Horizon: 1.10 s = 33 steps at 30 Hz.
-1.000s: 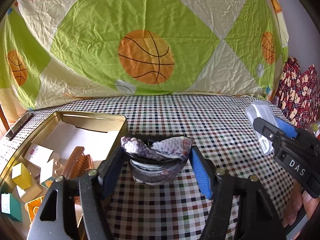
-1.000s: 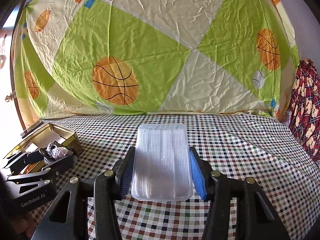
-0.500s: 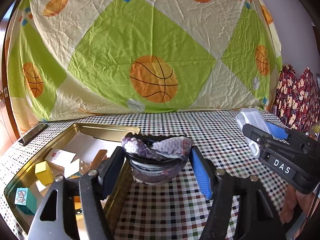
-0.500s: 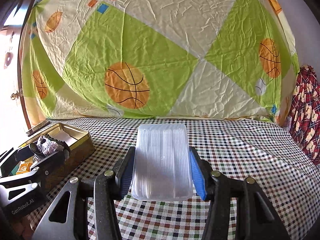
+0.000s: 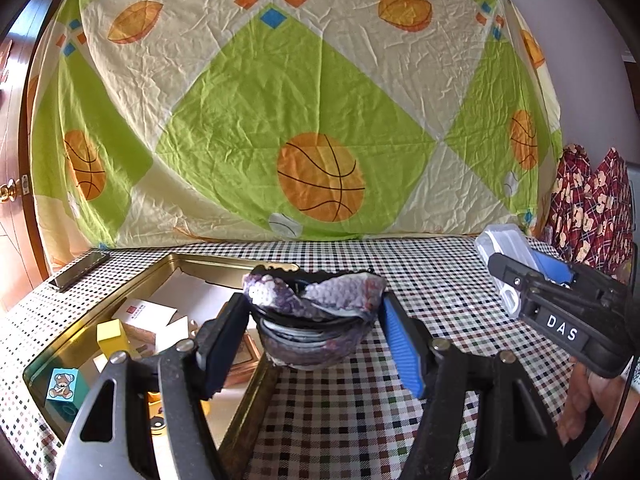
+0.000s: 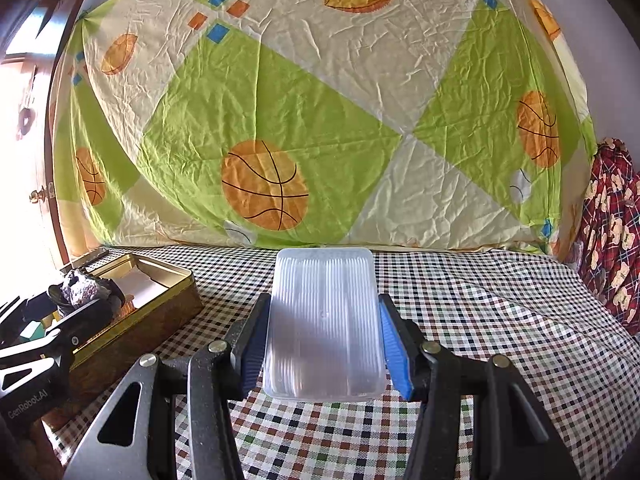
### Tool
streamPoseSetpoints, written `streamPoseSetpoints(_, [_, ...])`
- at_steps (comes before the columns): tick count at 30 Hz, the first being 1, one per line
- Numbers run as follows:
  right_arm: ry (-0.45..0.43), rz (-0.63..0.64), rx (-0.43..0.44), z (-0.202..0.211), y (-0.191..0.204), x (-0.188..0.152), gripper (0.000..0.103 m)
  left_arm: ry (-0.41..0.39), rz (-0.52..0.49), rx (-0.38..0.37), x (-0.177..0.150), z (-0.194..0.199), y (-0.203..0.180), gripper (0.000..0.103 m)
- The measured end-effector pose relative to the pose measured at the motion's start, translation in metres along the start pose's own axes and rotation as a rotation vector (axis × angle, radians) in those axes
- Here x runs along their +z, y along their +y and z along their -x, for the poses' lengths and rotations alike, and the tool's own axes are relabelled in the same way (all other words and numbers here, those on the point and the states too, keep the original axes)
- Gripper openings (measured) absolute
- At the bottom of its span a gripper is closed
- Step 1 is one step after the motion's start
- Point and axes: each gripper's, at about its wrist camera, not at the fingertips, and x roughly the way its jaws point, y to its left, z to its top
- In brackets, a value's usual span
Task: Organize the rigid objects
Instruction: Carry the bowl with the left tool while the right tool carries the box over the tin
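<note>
My left gripper (image 5: 314, 334) is shut on a purple-grey patterned hair clip (image 5: 314, 320) and holds it above the right rim of the gold tin (image 5: 256, 384). The clip also shows in the right wrist view (image 6: 82, 288). My right gripper (image 6: 322, 342) is shut on a clear ribbed plastic box (image 6: 324, 320) and holds it above the checked tablecloth (image 6: 480, 320). That box shows at the right of the left wrist view (image 5: 506, 252). The tin also shows at the left of the right wrist view (image 6: 160, 300).
The tin holds a yellow block (image 5: 110, 334), a teal bear block (image 5: 64, 390), white cards (image 5: 144, 314) and a brown comb, partly hidden. A dark flat bar (image 5: 78, 271) lies at the table's far left. A basketball-print sheet (image 5: 300, 100) hangs behind. Red patterned fabric (image 5: 588, 208) is at the right.
Both grippers have lifted and tilted up, so more of the hanging sheet shows. The left gripper, still holding the clip, has shifted slightly right along the tin's rim.
</note>
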Motion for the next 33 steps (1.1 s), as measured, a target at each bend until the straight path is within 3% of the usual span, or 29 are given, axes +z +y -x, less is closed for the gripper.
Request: streamPoseSetpoints(33, [-0.046, 0.032, 0.068, 0.023, 0.016, -0.006, 0.054, -0.045, 0.033, 0.014, -0.005, 0.021, 0.018, 0.067])
